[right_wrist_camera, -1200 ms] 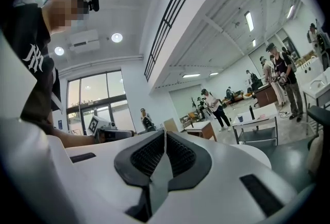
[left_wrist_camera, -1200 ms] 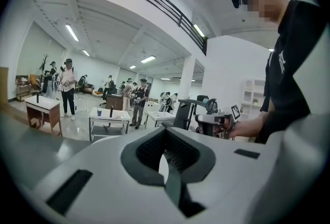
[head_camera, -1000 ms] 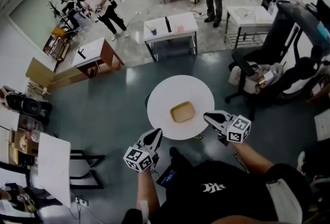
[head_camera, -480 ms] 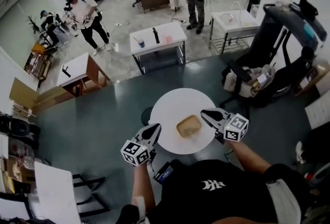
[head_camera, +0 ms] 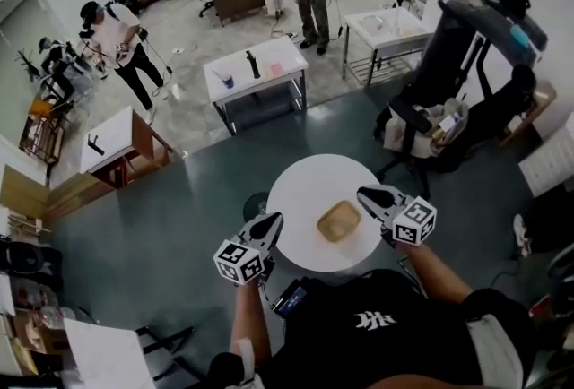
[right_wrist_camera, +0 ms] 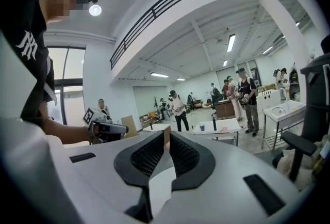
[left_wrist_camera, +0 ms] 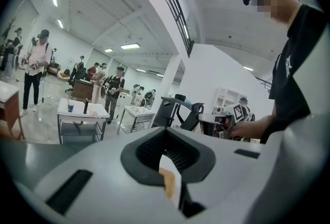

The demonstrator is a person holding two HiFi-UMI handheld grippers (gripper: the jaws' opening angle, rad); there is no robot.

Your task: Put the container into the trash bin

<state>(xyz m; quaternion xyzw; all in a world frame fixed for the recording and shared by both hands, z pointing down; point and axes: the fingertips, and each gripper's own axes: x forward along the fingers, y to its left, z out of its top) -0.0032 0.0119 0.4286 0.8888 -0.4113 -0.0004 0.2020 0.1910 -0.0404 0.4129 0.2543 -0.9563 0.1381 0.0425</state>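
Observation:
A shallow tan container (head_camera: pixel 339 220) lies on the round white table (head_camera: pixel 305 185), near its front edge. My left gripper (head_camera: pixel 270 221) hovers at the table's left edge, shut and empty. Over the right edge, just right of the container, my right gripper (head_camera: pixel 364 193) is shut and empty too. In the left gripper view the left gripper (left_wrist_camera: pixel 166 131) has its jaws together, and a sliver of the container (left_wrist_camera: pixel 168 185) shows through them. The right gripper (right_wrist_camera: pixel 167 133) is likewise shut in its own view.
A dark round object (head_camera: pixel 255 203) sits on the floor by the table's left side. A black office chair (head_camera: pixel 421 132) piled with things stands at the right. Behind are a white rectangular table (head_camera: pixel 256 72), a wooden desk (head_camera: pixel 117 138) and several people.
The table and container have slid lower and to the right in the head view. The container now lies between the two grippers. Both jaws have stayed shut.

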